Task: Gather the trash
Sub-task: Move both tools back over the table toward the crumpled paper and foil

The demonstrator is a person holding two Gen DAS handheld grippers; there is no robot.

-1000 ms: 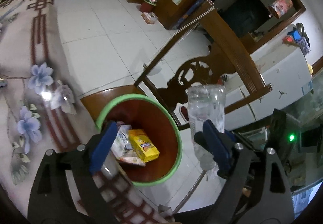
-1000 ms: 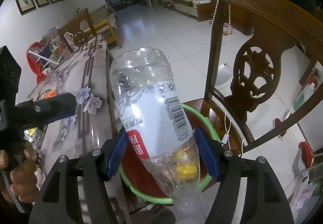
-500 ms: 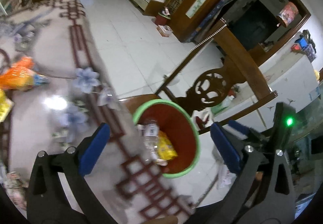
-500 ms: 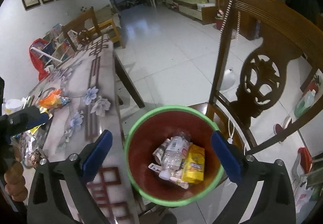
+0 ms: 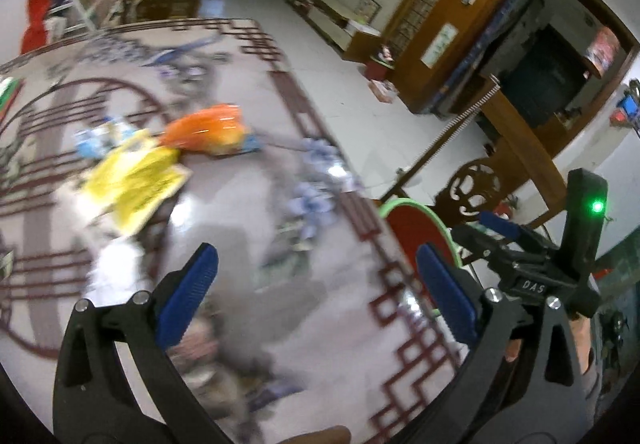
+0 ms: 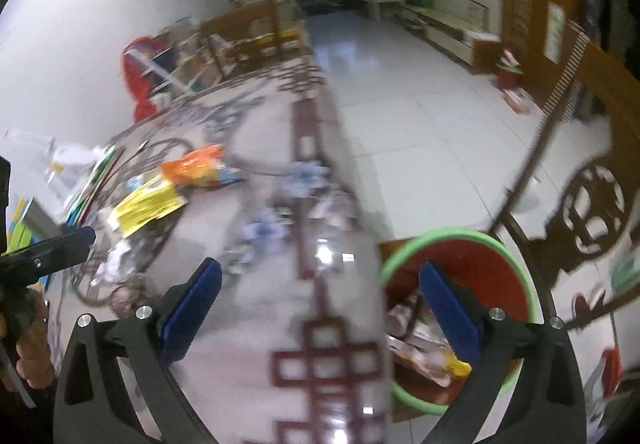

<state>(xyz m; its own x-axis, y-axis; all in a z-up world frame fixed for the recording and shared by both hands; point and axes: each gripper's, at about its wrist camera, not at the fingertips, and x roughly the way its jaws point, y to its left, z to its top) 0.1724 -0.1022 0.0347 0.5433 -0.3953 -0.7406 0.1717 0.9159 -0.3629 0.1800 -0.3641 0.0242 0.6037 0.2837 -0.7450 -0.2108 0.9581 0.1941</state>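
Note:
My left gripper [image 5: 316,264] is open and holds nothing, hovering over the patterned table [image 5: 248,203]. Ahead of it lie a yellow wrapper [image 5: 132,183] and an orange wrapper [image 5: 208,127], both blurred. The red bin with a green rim [image 5: 416,228] peeks out past the table's right edge. My right gripper [image 6: 320,276] is also open and bare, above the table edge with the bin [image 6: 440,234] just to its right. A clear bottle and several wrappers [image 6: 424,328] lie inside the bin. The yellow wrapper [image 6: 148,203] and orange wrapper [image 6: 192,163] sit far left.
A carved wooden chair [image 6: 592,203] stands behind the bin, which rests on its seat. More papers and small litter [image 6: 116,260] crowd the table's left part. The left gripper's fingers [image 6: 80,234] and a hand [image 6: 28,336] show at the left edge. White tiled floor [image 6: 420,123] lies beyond.
My right gripper opened and the clear bottle dropped into the bin. Both grippers then swung left, away from the bin and over the table. The left jaws spread wider.

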